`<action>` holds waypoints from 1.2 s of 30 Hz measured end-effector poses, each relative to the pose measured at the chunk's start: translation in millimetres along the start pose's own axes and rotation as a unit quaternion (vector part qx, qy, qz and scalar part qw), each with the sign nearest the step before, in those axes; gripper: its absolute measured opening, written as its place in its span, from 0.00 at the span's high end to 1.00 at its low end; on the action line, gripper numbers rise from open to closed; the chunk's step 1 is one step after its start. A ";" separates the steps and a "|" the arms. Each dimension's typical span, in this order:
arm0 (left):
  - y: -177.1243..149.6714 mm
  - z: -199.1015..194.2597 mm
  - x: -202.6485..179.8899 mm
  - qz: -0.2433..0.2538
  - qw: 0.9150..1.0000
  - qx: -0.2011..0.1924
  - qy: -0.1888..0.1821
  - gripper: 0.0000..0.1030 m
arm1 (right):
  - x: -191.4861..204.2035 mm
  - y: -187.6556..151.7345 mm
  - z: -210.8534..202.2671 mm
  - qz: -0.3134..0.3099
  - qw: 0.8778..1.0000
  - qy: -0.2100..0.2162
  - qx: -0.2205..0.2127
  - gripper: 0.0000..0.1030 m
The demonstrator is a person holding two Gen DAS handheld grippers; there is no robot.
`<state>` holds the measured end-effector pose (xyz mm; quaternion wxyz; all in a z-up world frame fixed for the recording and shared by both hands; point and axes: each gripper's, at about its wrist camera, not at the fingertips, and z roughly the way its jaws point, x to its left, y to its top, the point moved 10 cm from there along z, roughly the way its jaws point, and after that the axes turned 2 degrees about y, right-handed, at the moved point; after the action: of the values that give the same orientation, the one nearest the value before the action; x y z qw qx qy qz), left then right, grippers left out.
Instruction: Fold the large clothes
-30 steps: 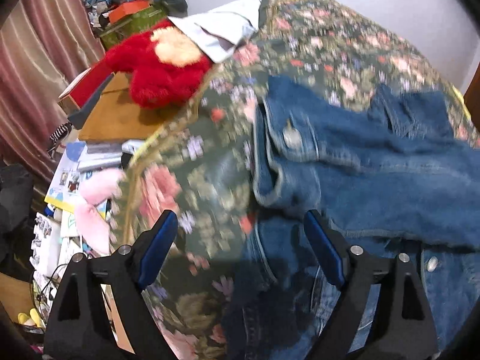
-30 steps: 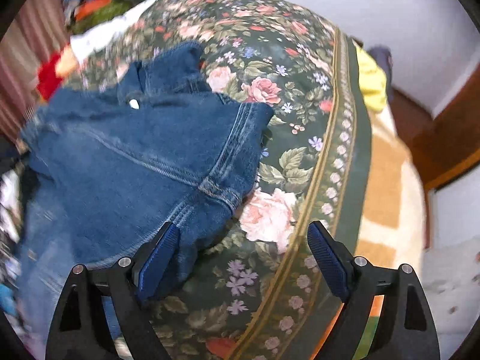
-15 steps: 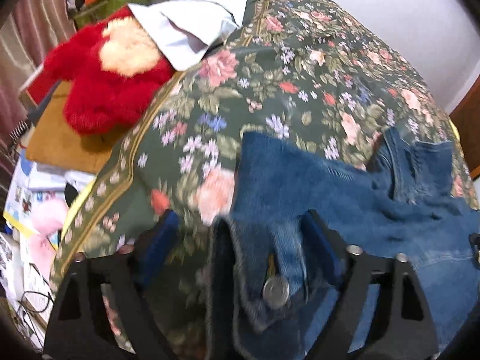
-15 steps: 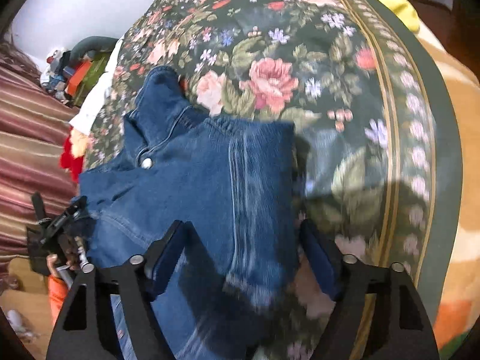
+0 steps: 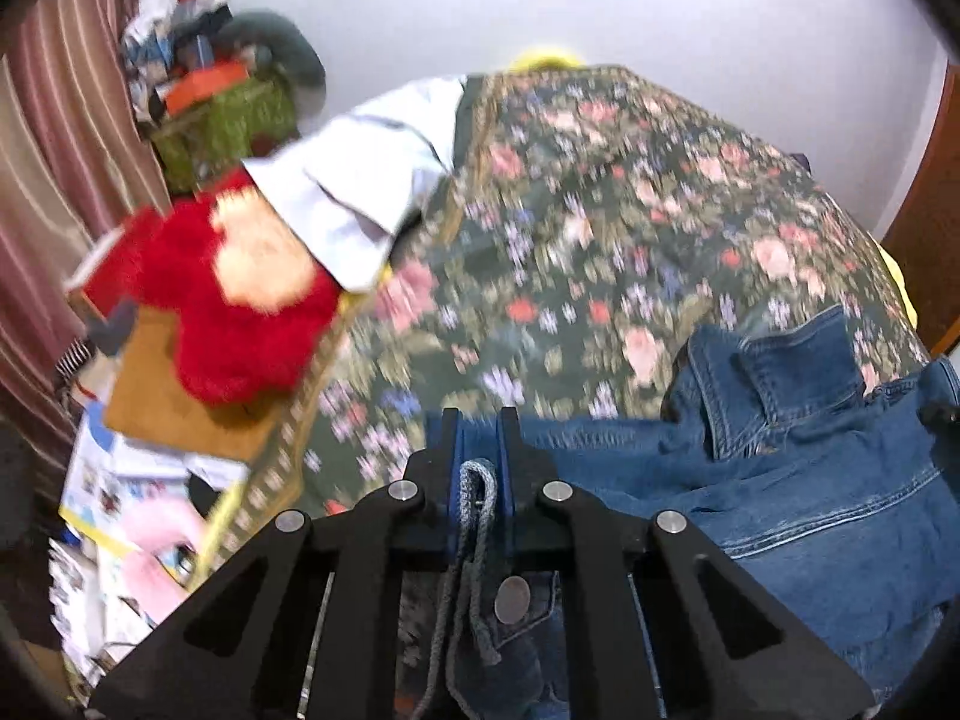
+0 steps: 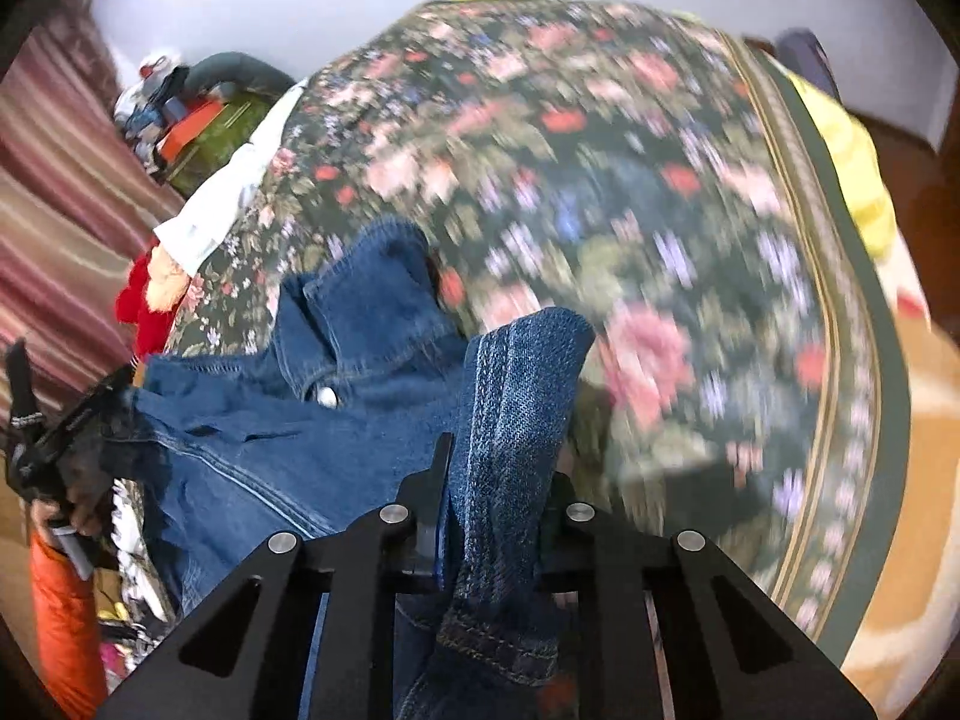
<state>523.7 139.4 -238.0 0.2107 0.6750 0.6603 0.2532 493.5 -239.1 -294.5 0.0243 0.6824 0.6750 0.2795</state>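
Observation:
A blue denim jacket [image 5: 780, 480] lies on the floral bedspread [image 5: 600, 210], its collar toward the far side. My left gripper [image 5: 480, 450] is shut on the jacket's left edge, with frayed hem and a metal button just behind the jaws. My right gripper [image 6: 492, 480] is shut on a folded band of the denim jacket [image 6: 288, 456] at its right side and holds it raised off the bedspread [image 6: 660, 180]. The left gripper [image 6: 54, 438] shows at the left edge of the right wrist view, gripping the jacket's other side.
A red plush toy [image 5: 228, 312] and a white cloth [image 5: 360, 192] lie at the bed's left edge. Boxes, papers and a cluttered green box [image 5: 222, 114] sit beside striped curtains [image 5: 54, 138]. A yellow cloth [image 6: 852, 168] hangs off the bed's right side.
Both grippers went from open to shut on the jacket's edges. Both have lifted with the denim, and the views now look higher over the bed.

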 end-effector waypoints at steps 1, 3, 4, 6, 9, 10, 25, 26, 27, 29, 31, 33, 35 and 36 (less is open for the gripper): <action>6.2 -0.3 2.0 0.000 1.000 -0.001 0.003 0.90 | 3.2 10.2 1.0 -0.012 1.000 -0.005 -0.004 0.85; 9.2 7.1 5.5 0.000 1.000 0.010 0.006 0.90 | 8.0 28.3 4.4 -0.029 0.999 -0.020 -0.014 0.85; 7.5 15.9 7.5 0.001 1.000 0.023 0.012 0.90 | 9.0 38.4 6.3 -0.035 0.999 -0.024 -0.019 0.85; -3.3 32.7 10.4 0.000 0.998 0.052 0.018 0.90 | 9.6 58.2 15.3 -0.038 0.998 -0.032 -0.023 0.85; -32.6 64.5 22.1 -0.016 0.994 0.097 0.045 0.90 | 2.5 79.4 33.4 -0.051 0.996 -0.064 -0.024 0.85; -38.9 70.1 25.8 -0.017 0.993 0.099 0.054 0.89 | -0.3 82.6 41.3 -0.061 0.995 -0.078 -0.020 0.85; -60.9 62.2 50.3 -0.034 0.991 0.060 0.119 0.42 | -58.2 50.8 43.3 -0.077 0.986 -0.146 0.021 0.08; -63.3 55.2 52.8 -0.054 0.991 0.065 0.103 0.40 | -56.2 46.2 33.4 -0.076 0.987 -0.142 0.018 0.08; -66.0 48.7 54.8 -0.072 0.991 0.070 0.088 0.38 | -53.7 41.3 21.5 -0.073 0.988 -0.133 0.013 0.08; -71.4 33.8 56.9 -0.098 0.991 0.073 0.062 0.33 | -44.4 30.7 0.1 -0.065 0.992 -0.110 0.008 0.08; -77.8 18.1 57.2 -0.107 0.990 0.074 0.053 0.32 | -35.2 19.4 -23.5 -0.056 0.995 -0.082 0.004 0.08; -85.9 -1.3 57.0 -0.097 0.991 0.069 0.059 0.32 | -25.6 6.7 -45.5 -0.047 0.997 -0.056 0.002 0.08; -93.9 -21.8 55.2 -0.078 0.993 0.061 0.067 0.28 | -15.3 -8.3 -67.1 -0.045 0.998 -0.036 0.001 0.08; -98.2 -31.8 53.8 -0.069 0.994 0.057 0.069 0.26 | -10.4 -14.4 -74.5 -0.047 0.998 -0.031 0.001 0.08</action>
<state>427.0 195.4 -270.4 0.1430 0.6195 0.7317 0.2459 450.3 -273.2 -241.3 0.0583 0.6582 0.7056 0.2560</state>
